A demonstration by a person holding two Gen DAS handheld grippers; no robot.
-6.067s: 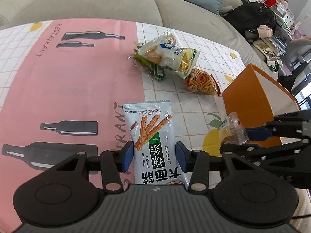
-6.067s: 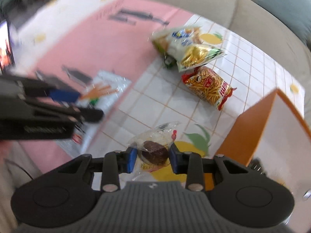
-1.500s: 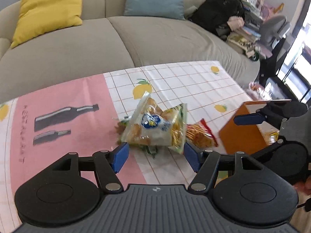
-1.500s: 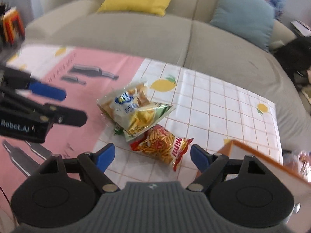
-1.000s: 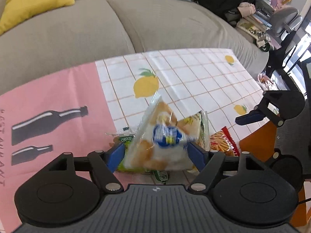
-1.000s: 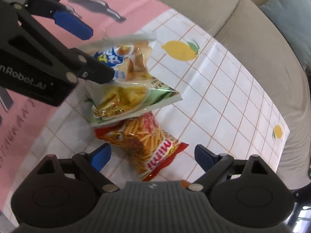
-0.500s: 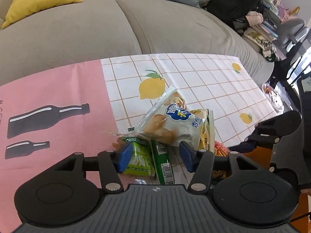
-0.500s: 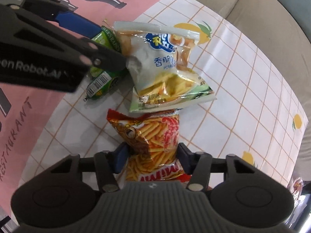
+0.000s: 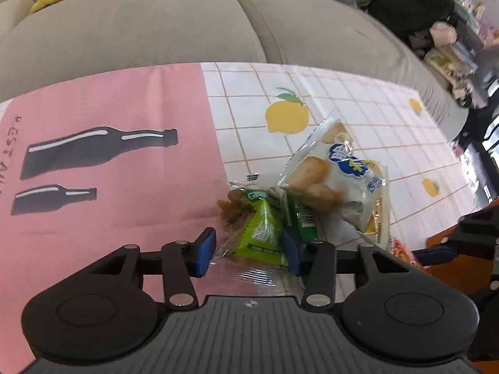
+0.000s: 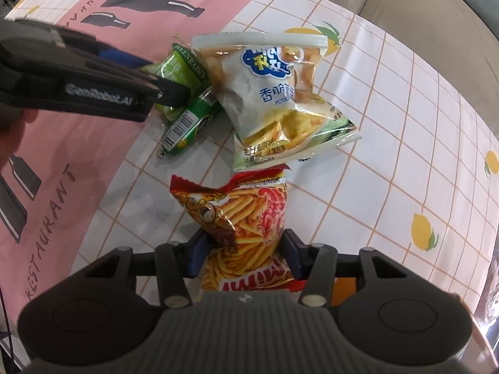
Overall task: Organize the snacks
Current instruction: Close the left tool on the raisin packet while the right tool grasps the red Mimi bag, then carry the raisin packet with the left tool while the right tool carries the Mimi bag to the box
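Four packets remain on the tablecloth: the left gripper clasps the crinkly green raisin packet, the right gripper clasps the red-and-yellow foil fries bag, and the white potato-chip bag and green tube-shaped packet lie untouched farther off.

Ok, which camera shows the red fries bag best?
Right wrist: the red fries bag fills the center, pinched in the right claw. Left wrist shows only a red sliver at its right edge.

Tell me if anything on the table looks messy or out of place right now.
Nothing looks spilled or torn. The snacks lie in a loose heap: the white potato-chip bag overlaps a green-edged chip bag and a green raisin packet, askew on the tablecloth.
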